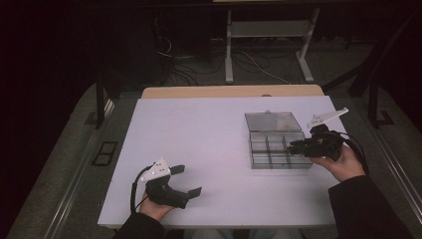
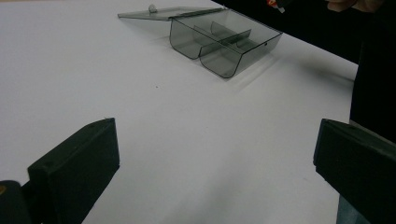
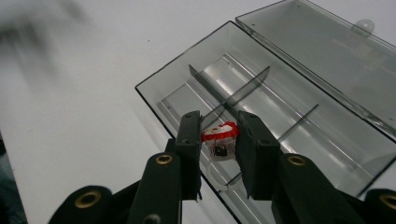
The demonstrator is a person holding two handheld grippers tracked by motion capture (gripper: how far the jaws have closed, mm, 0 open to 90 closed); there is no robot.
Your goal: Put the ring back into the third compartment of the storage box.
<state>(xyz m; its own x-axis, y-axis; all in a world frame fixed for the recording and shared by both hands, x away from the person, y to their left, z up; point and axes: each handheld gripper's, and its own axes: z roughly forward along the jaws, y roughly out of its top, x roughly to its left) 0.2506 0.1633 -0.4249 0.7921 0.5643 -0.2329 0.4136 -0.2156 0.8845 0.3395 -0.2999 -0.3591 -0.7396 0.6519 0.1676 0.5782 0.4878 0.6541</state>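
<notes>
Right gripper [image 3: 219,140]: jaws nearly closed, pinching a small red-and-white piece [image 3: 219,138] between the pads. Piece sits at the jaw tips, red cap up, dark part below.

Position: held above the compartment box [image 3: 299,116], over its near end, just short of the crossing dividers. Box is clear grey plastic, lid [image 3: 322,51] hinged open and lying flat on the bench [image 1: 199,144] on the far side. In the high view the right gripper [image 1: 298,147] reaches in over the box [image 1: 278,148] from the right, jaws pointing left across it.

Key relation: the open compartment lies directly below and slightly ahead of the jaw tips. The box's long axis runs diagonally in the right gripper view, roughly across my jaw line. Judgement: a short descent, then release, should drop the piece in.

Left gripper [image 1: 186,180]: jaws wide apart, holding nothing, resting near the bench's front left, well apart from the box [image 2: 224,44]. Right hand is plainly nearer.
</notes>
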